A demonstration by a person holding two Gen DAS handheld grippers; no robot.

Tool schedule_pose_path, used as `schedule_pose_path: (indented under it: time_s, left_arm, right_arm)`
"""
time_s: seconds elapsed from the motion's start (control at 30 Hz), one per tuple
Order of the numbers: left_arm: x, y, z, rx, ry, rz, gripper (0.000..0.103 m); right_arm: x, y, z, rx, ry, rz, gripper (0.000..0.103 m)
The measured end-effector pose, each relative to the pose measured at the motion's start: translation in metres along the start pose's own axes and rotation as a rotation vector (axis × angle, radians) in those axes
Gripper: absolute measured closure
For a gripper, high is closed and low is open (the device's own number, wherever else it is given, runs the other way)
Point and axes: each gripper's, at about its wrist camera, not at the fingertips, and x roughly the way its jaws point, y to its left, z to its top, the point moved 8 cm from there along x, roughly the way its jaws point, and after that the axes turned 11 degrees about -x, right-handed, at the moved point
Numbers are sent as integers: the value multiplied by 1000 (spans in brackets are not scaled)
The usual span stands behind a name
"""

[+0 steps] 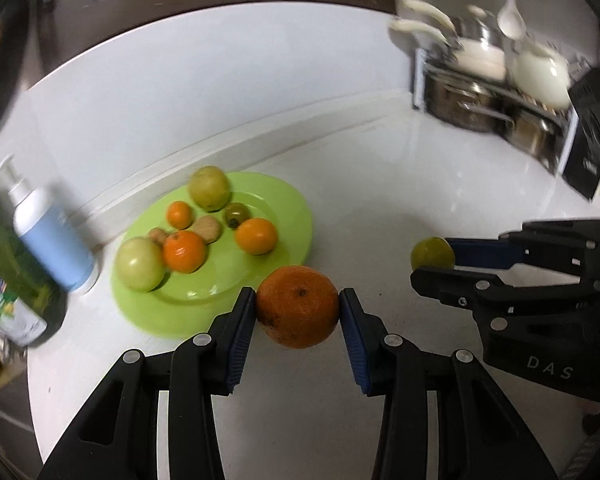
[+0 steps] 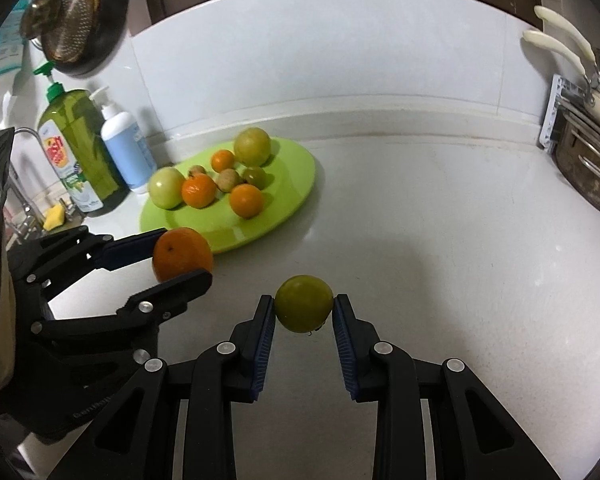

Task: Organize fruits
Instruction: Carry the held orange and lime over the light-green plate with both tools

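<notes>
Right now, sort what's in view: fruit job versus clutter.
Job:
- orange in left claw
- green fruit in right claw
- green plate with fruit

Clutter:
- soap bottles
- pots
- hanging strainer

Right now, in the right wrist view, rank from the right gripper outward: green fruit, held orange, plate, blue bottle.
1. Green fruit, in the right gripper's jaws.
2. Orange, left, in the left gripper.
3. Plate, beyond.
4. Blue bottle, far left by the wall.
</notes>
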Motion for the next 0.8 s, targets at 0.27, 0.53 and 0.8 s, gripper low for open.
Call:
schedule_pose_path:
  time_s: [0.27,0.53,0.8]
  left_arm:
    - [-33,17,3,-94,-37,43,61]
    - [-59,25,8,-149,-75,71,61]
    - [-67,34,16,-199,-80,114,61]
  right_arm:
    - [-20,17,14,-44,-51,26,72]
    - [-39,29,29,-78,-100,41,72]
    - [-43,32,45,-113,-125,62,72]
